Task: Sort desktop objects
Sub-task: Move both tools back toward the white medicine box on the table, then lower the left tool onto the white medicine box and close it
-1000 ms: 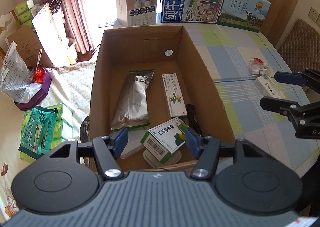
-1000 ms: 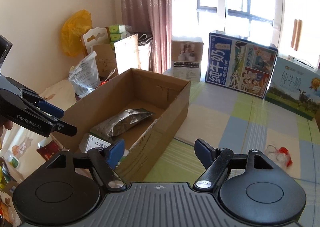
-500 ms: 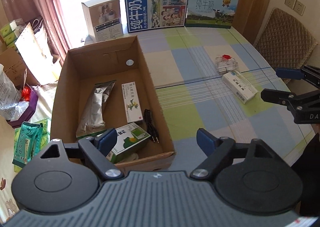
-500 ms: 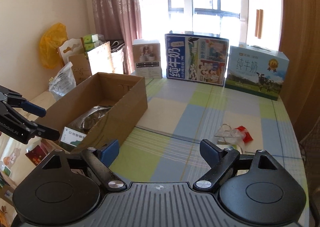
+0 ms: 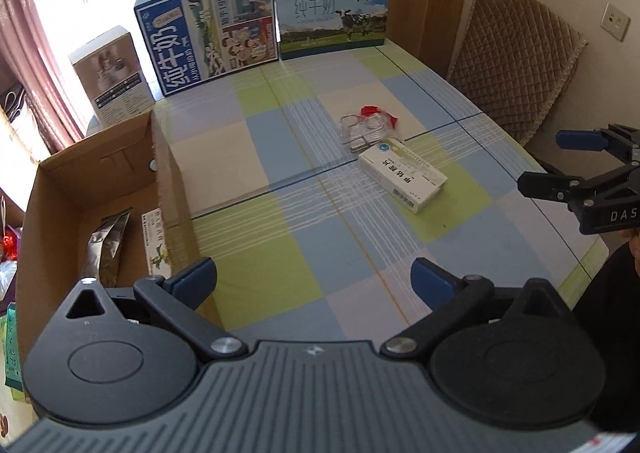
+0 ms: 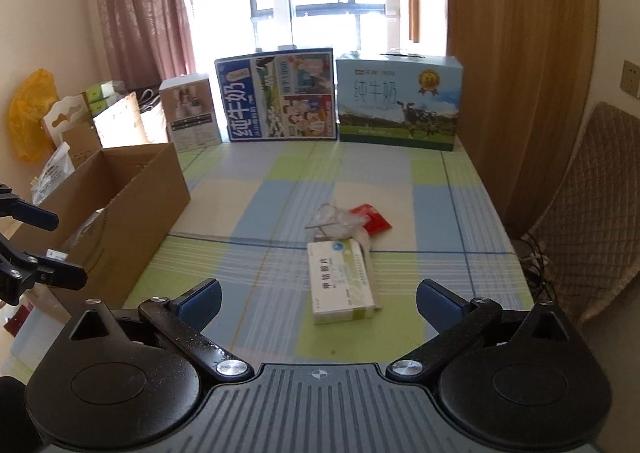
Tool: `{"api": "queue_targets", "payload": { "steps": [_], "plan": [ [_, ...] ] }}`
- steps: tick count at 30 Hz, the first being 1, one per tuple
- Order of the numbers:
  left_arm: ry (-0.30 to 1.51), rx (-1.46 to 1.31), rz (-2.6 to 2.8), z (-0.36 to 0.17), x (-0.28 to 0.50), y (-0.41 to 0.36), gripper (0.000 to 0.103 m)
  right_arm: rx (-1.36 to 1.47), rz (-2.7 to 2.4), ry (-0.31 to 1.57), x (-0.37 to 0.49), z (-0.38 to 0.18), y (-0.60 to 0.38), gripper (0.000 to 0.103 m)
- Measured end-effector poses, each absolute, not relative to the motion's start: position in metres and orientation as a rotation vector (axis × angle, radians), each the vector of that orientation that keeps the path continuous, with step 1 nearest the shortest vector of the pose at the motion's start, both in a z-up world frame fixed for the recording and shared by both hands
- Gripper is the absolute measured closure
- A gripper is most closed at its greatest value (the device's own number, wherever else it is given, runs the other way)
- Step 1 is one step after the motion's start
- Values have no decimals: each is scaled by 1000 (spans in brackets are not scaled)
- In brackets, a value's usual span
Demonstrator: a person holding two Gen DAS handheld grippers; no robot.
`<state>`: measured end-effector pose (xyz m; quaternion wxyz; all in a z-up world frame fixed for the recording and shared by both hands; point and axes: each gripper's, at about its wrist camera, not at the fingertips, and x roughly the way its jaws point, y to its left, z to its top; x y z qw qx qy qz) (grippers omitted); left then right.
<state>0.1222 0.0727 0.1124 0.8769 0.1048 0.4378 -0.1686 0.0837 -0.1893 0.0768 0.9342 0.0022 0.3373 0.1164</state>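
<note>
Both grippers hover above the table [image 6: 436, 189], which carries a checked cloth of green, blue and cream squares. The left gripper [image 5: 314, 277] has its fingers spread wide and holds nothing; it sits over the near edge of the table, just right of the carton [image 5: 96, 189]. The right gripper [image 6: 318, 299] is likewise spread wide and empty, its fingers framing the white box [image 6: 342, 281] that lies flat on the cloth just ahead of it.

The white box [image 5: 402, 177] rests mid-table, right of centre, clear of both tools. Touching its far end is a clear plastic pack [image 6: 340, 219] with a red tag [image 6: 370, 219].

The carton stands open at the left side of the table. Inside it, a silver pouch [image 5: 106, 245] lies along the floor with a slim printed box [image 5: 156, 237] just to its right, against the carton's right wall.

At the far edge of the table three cartons stand upright in a row: a small white one [image 6: 192, 113] on the left, a blue milk case [image 6: 278, 97] in the middle and a green milk case [image 6: 400, 101] on the right. A quilted chair [image 5: 516, 65] stands at the right side of the table
</note>
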Motion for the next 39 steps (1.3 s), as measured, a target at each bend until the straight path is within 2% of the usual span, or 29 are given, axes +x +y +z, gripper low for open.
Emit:
{"api": "queue_targets", "payload": {
  "steps": [14, 27, 32, 39],
  "plan": [
    [931, 190, -382, 58, 163, 17, 1, 27, 177, 757, 114, 55, -240, 2],
    [942, 126, -320, -10, 220, 14, 2, -13, 220, 858, 186, -12, -234, 3],
    [947, 58, -311, -23, 236, 21, 2, -37, 303, 880, 203, -33, -219, 15],
    [948, -1, -308, -29, 248, 25, 2, -66, 396, 909, 216, -51, -198, 16]
  ]
}}
